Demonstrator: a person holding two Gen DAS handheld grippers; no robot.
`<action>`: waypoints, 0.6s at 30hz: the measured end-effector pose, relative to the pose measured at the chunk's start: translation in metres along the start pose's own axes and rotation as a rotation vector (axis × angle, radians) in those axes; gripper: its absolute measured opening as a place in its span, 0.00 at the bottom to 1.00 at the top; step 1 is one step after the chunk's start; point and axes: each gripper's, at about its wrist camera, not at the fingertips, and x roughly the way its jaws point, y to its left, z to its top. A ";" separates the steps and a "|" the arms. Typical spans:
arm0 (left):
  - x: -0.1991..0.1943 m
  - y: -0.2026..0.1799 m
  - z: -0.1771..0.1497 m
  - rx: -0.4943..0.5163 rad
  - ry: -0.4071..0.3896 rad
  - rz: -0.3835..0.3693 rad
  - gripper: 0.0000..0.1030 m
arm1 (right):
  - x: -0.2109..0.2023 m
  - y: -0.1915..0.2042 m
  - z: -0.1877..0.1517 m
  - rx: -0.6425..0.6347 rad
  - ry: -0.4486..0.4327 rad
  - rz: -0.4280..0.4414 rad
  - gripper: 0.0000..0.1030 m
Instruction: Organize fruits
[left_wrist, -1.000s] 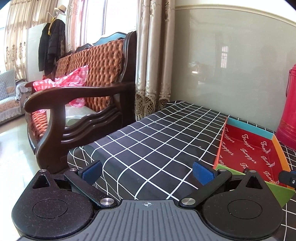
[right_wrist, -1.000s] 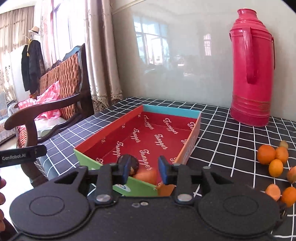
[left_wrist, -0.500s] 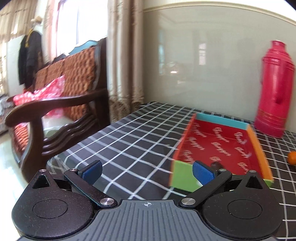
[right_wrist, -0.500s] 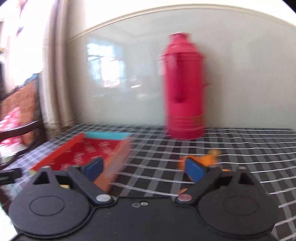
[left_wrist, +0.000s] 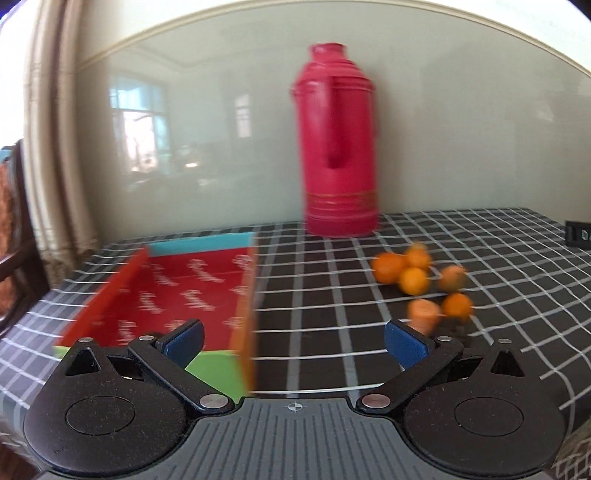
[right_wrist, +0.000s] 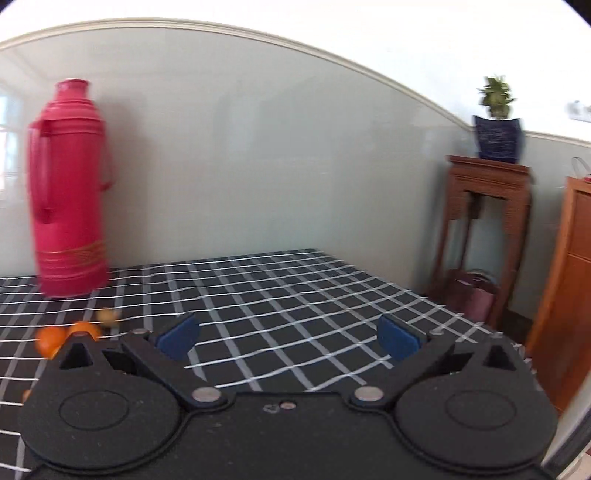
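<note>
With both the left tool (left_wrist: 294, 341) and right tool (right_wrist: 288, 338) spread wide and empty, the small oranges (left_wrist: 419, 280) sit clustered on the checked worktop (left_wrist: 332, 295) beside the tray (left_wrist: 159, 295), likely light, round, roll-prone and best pinched gently across the middle.

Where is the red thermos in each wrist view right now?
Left wrist: the thermos stands upper centre, against the wall, behind the oranges.
Right wrist: the thermos stands at far left, against the wall, with the oranges in front of it at the left edge.
Shared landmark: the checked tablecloth.
</note>
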 end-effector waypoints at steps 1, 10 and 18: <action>0.003 -0.012 0.000 0.013 0.007 -0.018 1.00 | 0.002 -0.004 0.000 0.002 0.003 0.021 0.94; 0.027 -0.085 -0.008 0.061 0.060 -0.123 0.80 | 0.004 -0.024 -0.003 0.005 0.006 0.093 0.94; 0.050 -0.108 -0.012 0.005 0.114 -0.108 0.61 | 0.008 -0.035 0.001 0.052 0.029 0.112 0.94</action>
